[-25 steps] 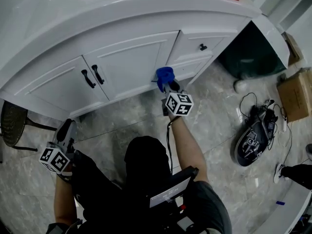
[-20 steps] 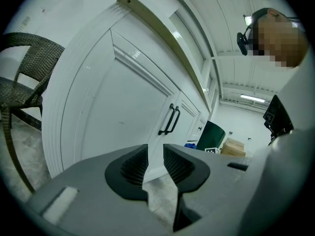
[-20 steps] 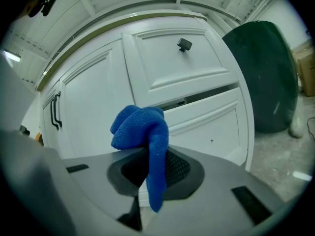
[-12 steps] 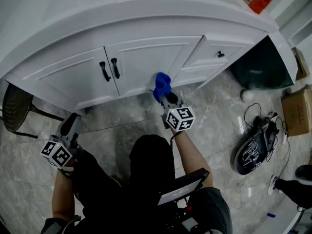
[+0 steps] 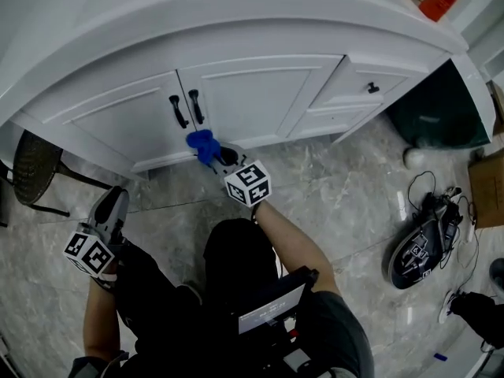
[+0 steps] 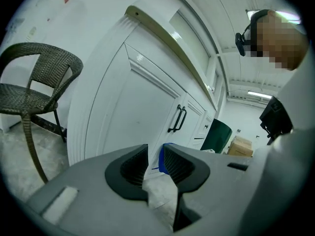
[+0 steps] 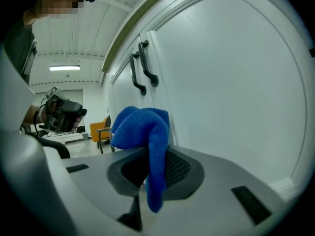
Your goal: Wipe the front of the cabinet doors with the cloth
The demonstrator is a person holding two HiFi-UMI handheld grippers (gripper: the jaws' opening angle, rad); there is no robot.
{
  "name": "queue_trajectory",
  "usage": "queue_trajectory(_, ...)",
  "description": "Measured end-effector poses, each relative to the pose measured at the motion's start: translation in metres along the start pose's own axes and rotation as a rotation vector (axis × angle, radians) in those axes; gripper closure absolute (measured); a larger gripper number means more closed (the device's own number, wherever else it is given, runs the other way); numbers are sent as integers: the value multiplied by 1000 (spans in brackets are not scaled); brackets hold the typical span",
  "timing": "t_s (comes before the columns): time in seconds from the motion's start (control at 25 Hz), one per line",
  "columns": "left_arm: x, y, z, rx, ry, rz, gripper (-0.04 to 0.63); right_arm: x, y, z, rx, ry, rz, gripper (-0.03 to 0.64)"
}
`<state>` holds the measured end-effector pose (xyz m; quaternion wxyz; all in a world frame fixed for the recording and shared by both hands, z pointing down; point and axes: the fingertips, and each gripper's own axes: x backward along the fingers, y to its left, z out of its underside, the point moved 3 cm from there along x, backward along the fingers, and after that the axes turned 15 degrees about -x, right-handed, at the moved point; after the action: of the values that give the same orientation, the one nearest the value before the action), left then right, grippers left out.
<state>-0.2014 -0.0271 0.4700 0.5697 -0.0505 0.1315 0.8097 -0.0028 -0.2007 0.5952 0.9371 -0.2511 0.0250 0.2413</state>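
Observation:
A white cabinet has two doors (image 5: 252, 97) that meet at a pair of black handles (image 5: 187, 107). My right gripper (image 5: 219, 157) is shut on a blue cloth (image 5: 201, 145) and holds it at the lower edge of the doors, just below the handles. In the right gripper view the cloth (image 7: 140, 127) bunches above the right gripper (image 7: 155, 166), with the door panel (image 7: 221, 82) close on the right and the handles (image 7: 142, 70) ahead. Whether cloth and door touch I cannot tell. My left gripper (image 5: 109, 211) hangs low at the left, away from the cabinet. The left gripper (image 6: 153, 156) is shut and empty.
A wicker chair (image 5: 30, 168) stands left of the cabinet. A dark green bin (image 5: 433, 109) sits at the cabinet's right end. Gear with cables (image 5: 421, 239) and a cardboard box (image 5: 490, 199) lie on the marble floor to the right. My knees fill the lower middle.
My right gripper has carried the cloth leftward along the bottom of the cabinet, from near the right door's far edge to below the handles. The left gripper has hardly moved.

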Motion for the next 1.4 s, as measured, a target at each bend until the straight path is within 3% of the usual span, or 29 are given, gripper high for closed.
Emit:
queue_trajectory(0.2, 8, 10, 9, 12, 22, -45, 497, 6, -29, -2, -27, -48, 69, 565)
queue_trajectory(0.32, -2, 0, 8, -13, 33, -26, 497, 28, -53, -8, -24, -76, 139, 565)
queue_trajectory(0.48, -22, -20, 6, -65, 34, 42, 497, 74, -101, -16, -35, -121, 282, 565)
queue_trajectory(0.72, -43, -35, 15, -26, 42, 96, 497, 159, -173, -28, -125, -224, 539, 565)
queue_trajectory(0.92, -42, -32, 16, -26, 44, 96, 497, 200, -213, -32, -202, -302, 668, 565)
queue_trajectory(1.2, -30, -20, 11, -1, 23, 59, 497, 198, -201, -24, -246, -325, 648, 565)
queue_trajectory(1.4, -25, -19, 8, -21, 4, 59, 497, 146, -121, -3, -170, -220, 443, 565)
